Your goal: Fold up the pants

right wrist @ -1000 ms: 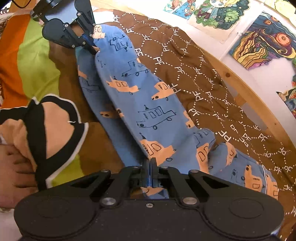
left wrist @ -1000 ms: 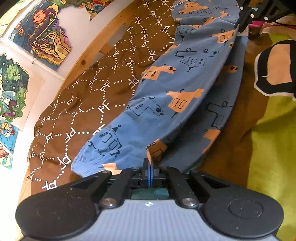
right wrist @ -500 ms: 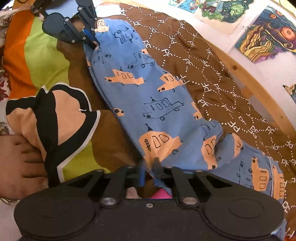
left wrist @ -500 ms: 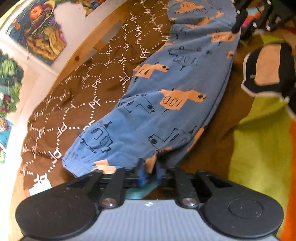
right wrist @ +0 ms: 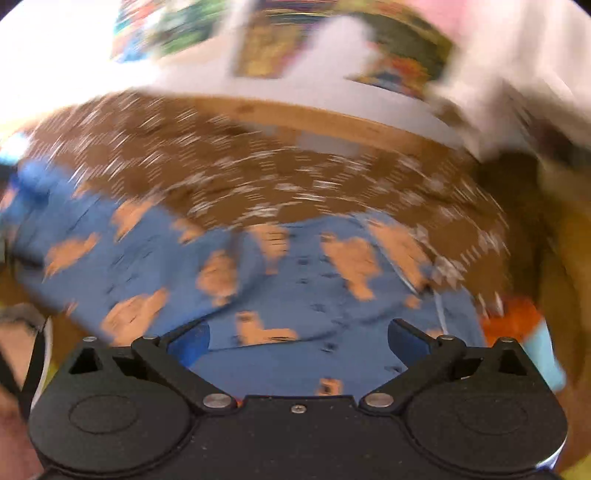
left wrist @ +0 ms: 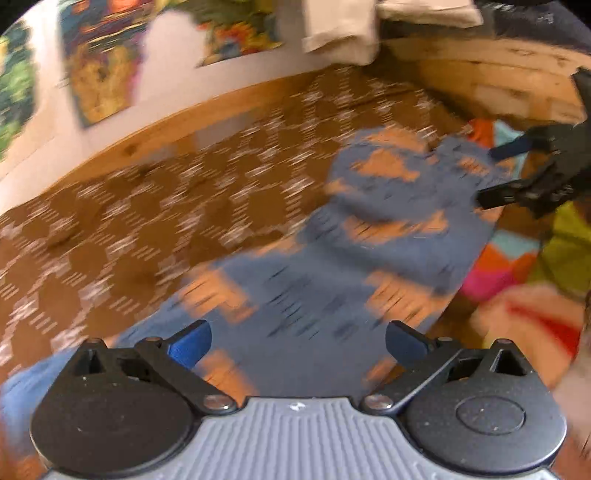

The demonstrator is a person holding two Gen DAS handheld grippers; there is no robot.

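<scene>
Blue pants [left wrist: 332, 258] printed with orange vehicles lie folded lengthwise on a brown patterned bedspread [left wrist: 147, 221]. Both views are motion-blurred. My left gripper [left wrist: 297, 343] hovers over the leg end, its jaws opening wide, and no cloth is pinched between its blue pads [left wrist: 190, 341]. At the far right of the left wrist view, my right gripper [left wrist: 495, 171] stands spread at the pants' other end. In the right wrist view the pants [right wrist: 277, 288] lie below my right gripper [right wrist: 298, 341], whose jaws are also opening with nothing gripped.
A wooden bed rail [left wrist: 166, 122] runs behind the bedspread, below a white wall with colourful posters [left wrist: 99, 74]. A bright multicoloured blanket [left wrist: 561, 251] lies beside the pants on the near side. Beige cloth [left wrist: 343, 33] hangs at the top.
Both grippers were shut on the pants' edge. They have let go, spread wide and swung away with a roll, so both views now face the wall. The pants stay on the bed.
</scene>
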